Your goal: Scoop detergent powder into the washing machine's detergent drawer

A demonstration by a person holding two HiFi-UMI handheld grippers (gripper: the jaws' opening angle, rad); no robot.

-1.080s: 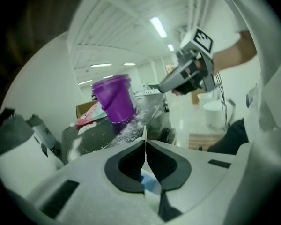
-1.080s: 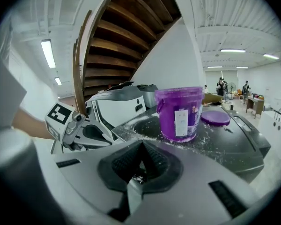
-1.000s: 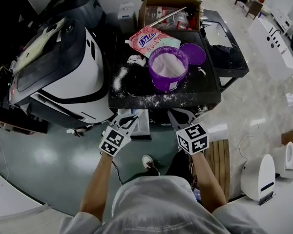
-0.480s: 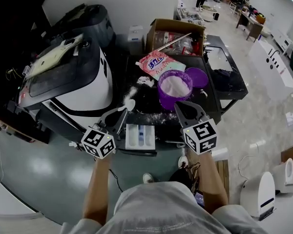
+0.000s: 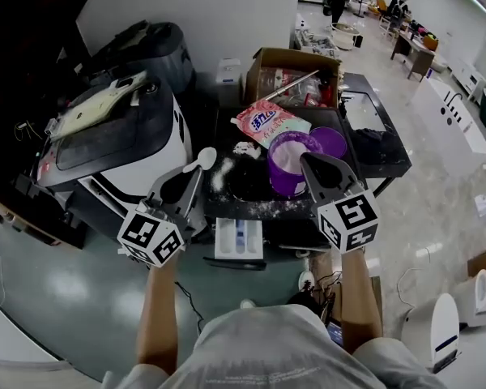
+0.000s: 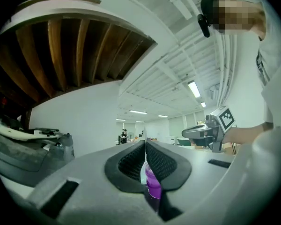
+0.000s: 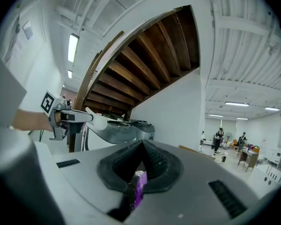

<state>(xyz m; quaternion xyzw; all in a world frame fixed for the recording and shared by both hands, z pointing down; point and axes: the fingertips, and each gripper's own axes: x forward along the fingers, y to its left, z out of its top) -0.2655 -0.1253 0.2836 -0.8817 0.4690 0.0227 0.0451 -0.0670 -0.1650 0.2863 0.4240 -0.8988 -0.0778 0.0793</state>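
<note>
- The left hand-held gripper (image 5: 196, 171) is pressed together, pinching the handle of a white scoop (image 5: 204, 160). The scoop's bowl sticks out just past its tips.
- In the left gripper view the pads (image 6: 136, 161) are almost closed, with only a thin sliver held between them.
- The right hand-held gripper (image 5: 306, 159) is pressed together with nothing between its pads. In its own view, purple shows only through the gap beneath the jaws.
- The purple tub (image 5: 277, 181) of white detergent powder stands open on the black desk (image 5: 251, 189). It is directly under the right hand-held gripper's tips and to the right of the left one.
- The detergent drawer (image 5: 239, 239) is pulled out, below and between the two hand-held grippers and nearer the person.
- The washing machine (image 5: 138, 144) is to the left of the left hand-held gripper.
- Beyond the right hand-held gripper lie the purple lid (image 5: 332, 140) and a pink detergent bag (image 5: 269, 123). A cardboard box (image 5: 296, 63) is farther off.
- Spilled powder dusts the desk between the two hand-held grippers.
</note>
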